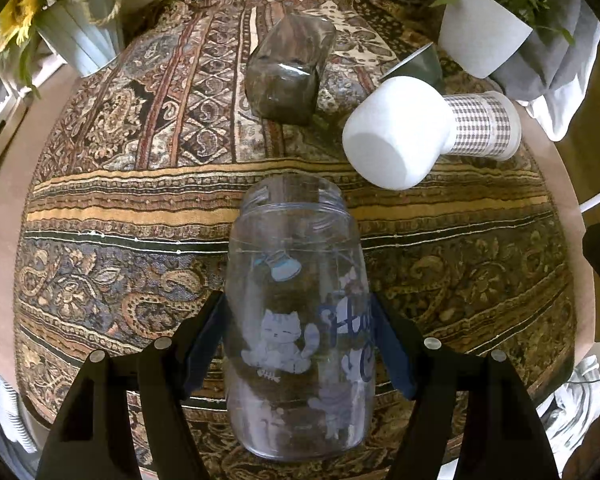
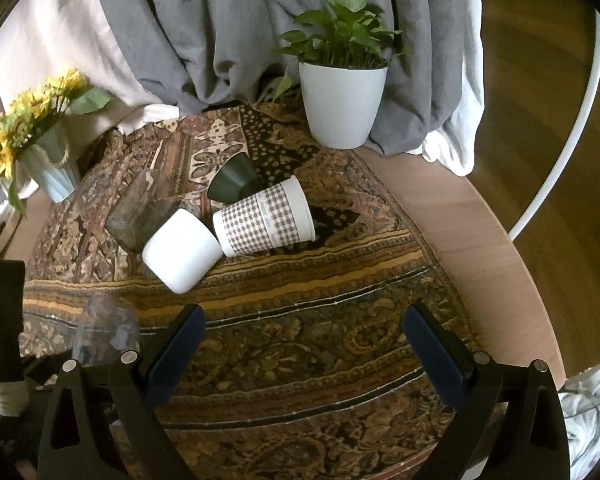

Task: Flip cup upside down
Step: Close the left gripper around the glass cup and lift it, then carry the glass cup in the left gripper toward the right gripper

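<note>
A clear plastic cup [image 1: 296,320] with a cat print and blue lettering sits between the fingers of my left gripper [image 1: 298,320]. Its threaded mouth points away from the camera and its base is toward me. Both blue pads touch its sides, so the gripper is shut on it. The cup shows faintly at the left of the right wrist view [image 2: 106,330]. My right gripper [image 2: 302,344] is open and empty above the patterned cloth [image 2: 300,380].
On the cloth [image 1: 120,200] lie a white cup [image 1: 396,132], a checked cup [image 1: 484,126], a dark green cup [image 1: 420,64] and a smoky glass tumbler [image 1: 290,70]. A white plant pot [image 2: 342,104] and a sunflower vase [image 2: 50,168] stand at the back.
</note>
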`<state>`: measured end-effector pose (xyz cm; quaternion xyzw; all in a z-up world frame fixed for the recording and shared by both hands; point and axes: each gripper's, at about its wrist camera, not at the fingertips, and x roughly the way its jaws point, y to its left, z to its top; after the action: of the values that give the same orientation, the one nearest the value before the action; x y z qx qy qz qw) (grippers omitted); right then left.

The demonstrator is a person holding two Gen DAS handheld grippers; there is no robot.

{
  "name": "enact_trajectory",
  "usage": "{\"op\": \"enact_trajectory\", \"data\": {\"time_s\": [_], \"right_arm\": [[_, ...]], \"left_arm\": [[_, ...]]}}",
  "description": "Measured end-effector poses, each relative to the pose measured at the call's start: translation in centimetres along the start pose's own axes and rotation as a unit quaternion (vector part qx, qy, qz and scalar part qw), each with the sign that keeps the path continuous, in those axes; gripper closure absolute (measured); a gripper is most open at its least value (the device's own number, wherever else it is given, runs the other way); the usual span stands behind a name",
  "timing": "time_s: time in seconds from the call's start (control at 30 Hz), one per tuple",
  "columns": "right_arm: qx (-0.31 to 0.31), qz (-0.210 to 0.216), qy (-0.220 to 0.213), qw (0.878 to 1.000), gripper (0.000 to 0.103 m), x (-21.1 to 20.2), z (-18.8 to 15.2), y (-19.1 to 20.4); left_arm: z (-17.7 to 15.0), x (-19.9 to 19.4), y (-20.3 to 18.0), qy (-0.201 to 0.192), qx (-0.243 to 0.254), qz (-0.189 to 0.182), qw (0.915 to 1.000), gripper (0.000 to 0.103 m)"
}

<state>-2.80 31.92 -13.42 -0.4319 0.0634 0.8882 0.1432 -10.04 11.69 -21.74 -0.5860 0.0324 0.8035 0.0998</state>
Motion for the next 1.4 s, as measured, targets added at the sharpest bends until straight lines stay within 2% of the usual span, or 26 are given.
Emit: {"op": "enact_trajectory", "data": {"time_s": [0.13, 0.2, 0.3, 0.4, 0.5, 0.63, 0.73, 0.83, 1.03, 1.4], "right_arm": [[0.003, 0.005, -0.003, 1.000, 0.002, -0.3, -0.1, 0.1], [0.001, 0.004, -0.007, 1.000, 0.002, -0.6, -0.1, 0.3], [0.003, -0.004, -0.017, 1.000, 0.002, -1.6, 0.0, 0.4], [0.017, -0.004, -0.026, 1.000, 0.002, -2.9, 0.1, 0.4], [0.026, -0.002, -0.030, 0.999, 0.002, -4.1, 0.2, 0.6], [0.027, 0.021, -0.025, 0.999, 0.002, -4.9, -0.3, 2.2], [0.022, 0.042, -0.018, 0.999, 0.002, -5.0, -0.9, 4.1], [0.012, 0.061, -0.005, 0.998, 0.002, -4.8, -1.7, 6.1], [-0.013, 0.090, 0.034, 0.995, 0.002, -3.6, -4.4, 10.2], [-0.033, 0.109, 0.103, 0.988, 0.006, 0.2, -7.2, 13.8]], "left_arm": [[0.1, -0.1, -0.2, 0.000, 0.011, 0.001, 0.9999, 0.031], [0.1, -0.6, -0.2, -0.014, 0.021, 0.014, 0.9996, 0.018], [0.1, -2.2, -0.1, -0.046, 0.023, 0.010, 0.9986, 0.011], [0.0, -4.3, 0.5, -0.076, 0.020, 0.013, 0.9968, 0.011], [0.1, -6.8, 2.3, -0.116, -0.002, 0.026, 0.9929, 0.010], [-0.5, -9.6, 5.4, -0.159, -0.038, 0.041, 0.9857, 0.007], [-1.3, -10.9, 7.5, -0.175, -0.045, 0.058, 0.9818, 0.006], [-2.5, -11.4, 9.3, -0.180, -0.044, 0.077, 0.9796, 0.006], [-4.8, -11.1, 12.2, -0.166, -0.040, 0.107, 0.9795, 0.006], [-6.7, -8.4, 14.8, -0.116, -0.040, 0.124, 0.9847, 0.006]]}}
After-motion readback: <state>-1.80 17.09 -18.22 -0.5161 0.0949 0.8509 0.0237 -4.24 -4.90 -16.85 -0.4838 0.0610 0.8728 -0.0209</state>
